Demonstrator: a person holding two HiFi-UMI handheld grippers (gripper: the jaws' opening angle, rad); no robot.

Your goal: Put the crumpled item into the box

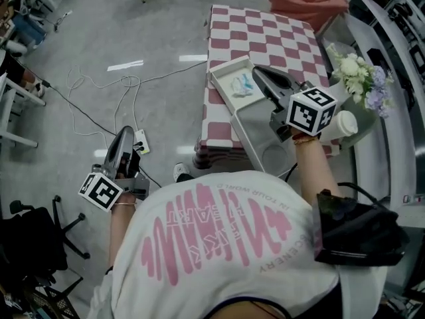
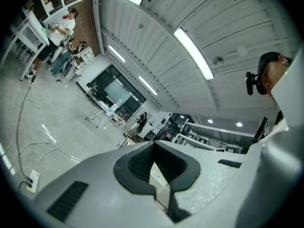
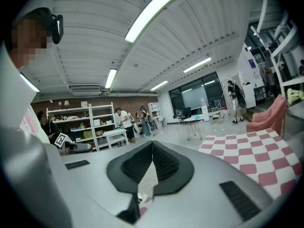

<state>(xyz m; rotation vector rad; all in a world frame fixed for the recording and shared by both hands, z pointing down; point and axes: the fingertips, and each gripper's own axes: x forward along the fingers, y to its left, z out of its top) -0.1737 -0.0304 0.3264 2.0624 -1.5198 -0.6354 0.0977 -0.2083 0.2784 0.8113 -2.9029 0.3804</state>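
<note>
A crumpled white and blue item [image 1: 241, 85] lies inside a shallow white box [image 1: 223, 68] on the pink-and-white checkered table [image 1: 265, 40]. A longer white panel [image 1: 255, 133], perhaps the box's lid, runs from the box toward me. My right gripper [image 1: 259, 70] hovers over the box, its tips just right of the crumpled item, jaws shut and empty. My left gripper [image 1: 126, 131] hangs low over the floor, left of the table, also shut with nothing in it. In the left gripper view the left gripper [image 2: 153, 145] points up toward the ceiling. The right gripper view has the right gripper [image 3: 152, 144] and the checkered table [image 3: 256, 156].
A lidded paper cup [image 1: 343, 123] and a bunch of flowers [image 1: 362, 78] stand right of the box. Pink cloth [image 1: 309, 2] lies at the table's far end. Cables [image 1: 99, 92] and a power strip [image 1: 141, 140] cross the floor. A black chair [image 1: 33, 244] stands at the lower left.
</note>
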